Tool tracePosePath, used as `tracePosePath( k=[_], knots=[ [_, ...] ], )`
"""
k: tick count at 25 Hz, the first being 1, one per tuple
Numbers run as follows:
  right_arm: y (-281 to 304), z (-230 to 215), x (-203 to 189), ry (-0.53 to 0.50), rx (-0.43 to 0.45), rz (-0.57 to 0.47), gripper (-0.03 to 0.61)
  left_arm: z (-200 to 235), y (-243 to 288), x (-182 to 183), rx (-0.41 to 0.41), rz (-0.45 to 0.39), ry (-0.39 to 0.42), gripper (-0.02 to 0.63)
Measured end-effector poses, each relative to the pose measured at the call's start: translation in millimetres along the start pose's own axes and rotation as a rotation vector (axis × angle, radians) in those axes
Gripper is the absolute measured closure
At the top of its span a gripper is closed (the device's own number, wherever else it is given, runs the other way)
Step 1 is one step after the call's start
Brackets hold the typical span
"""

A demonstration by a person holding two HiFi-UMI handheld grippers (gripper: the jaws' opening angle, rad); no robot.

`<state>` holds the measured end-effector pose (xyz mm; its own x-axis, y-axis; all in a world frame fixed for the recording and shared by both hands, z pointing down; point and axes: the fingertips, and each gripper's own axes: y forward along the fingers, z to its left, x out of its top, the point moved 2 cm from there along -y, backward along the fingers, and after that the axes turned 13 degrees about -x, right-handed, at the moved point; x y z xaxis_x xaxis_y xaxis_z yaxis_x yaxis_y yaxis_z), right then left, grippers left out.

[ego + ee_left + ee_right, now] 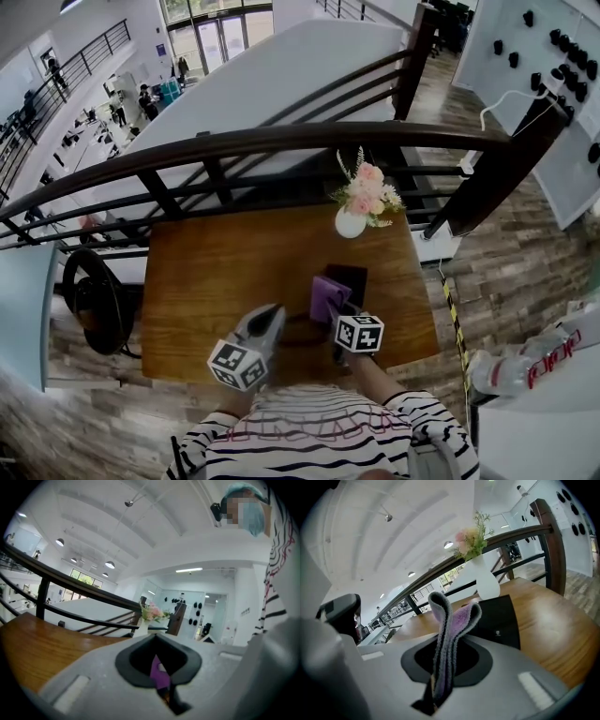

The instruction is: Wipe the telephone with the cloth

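Observation:
The telephone [350,277] is a flat black slab lying on the wooden table [216,281], in front of the vase. My right gripper [336,317] is shut on a folded purple cloth [327,298], which stands up just at the phone's near left corner. In the right gripper view the cloth [451,620] rises from the clamped jaws [436,693], with the phone [500,620] right behind it. My left gripper [272,321] hovers to the left of the cloth, its jaws together and holding nothing; a bit of purple cloth [159,672] shows beyond them.
A white vase of pink flowers [354,216] stands at the table's far edge behind the phone. A dark curved railing [281,141] runs behind the table. A black chair [94,295] stands to the left, and a white counter with a bottle [525,361] to the right.

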<state>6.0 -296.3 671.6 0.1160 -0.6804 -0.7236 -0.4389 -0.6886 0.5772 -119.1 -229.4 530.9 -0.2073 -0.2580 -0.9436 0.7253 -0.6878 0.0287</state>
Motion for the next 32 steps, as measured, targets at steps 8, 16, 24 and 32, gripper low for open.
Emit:
tracePosePath(
  k=[8, 16, 24, 32],
  knots=[
    [-12, -59, -7, 0.034, -0.156, 0.004, 0.541, -1, 4, -3, -0.021, 0.007, -0.007, 0.615],
    [-48, -128, -6, 0.090, -0.316, -0.032, 0.541, -17, 23, -7, -0.089, 0.019, -0.010, 0.615],
    [-62, -119, -3, 0.107, -0.287, -0.066, 0.541, -26, 27, -13, -0.103, 0.018, -0.013, 0.615],
    [-49, -13, -1, 0.071, 0.004, -0.059, 0.541, -18, 6, -11, -0.043, -0.005, -0.017, 0.615]
  ],
)
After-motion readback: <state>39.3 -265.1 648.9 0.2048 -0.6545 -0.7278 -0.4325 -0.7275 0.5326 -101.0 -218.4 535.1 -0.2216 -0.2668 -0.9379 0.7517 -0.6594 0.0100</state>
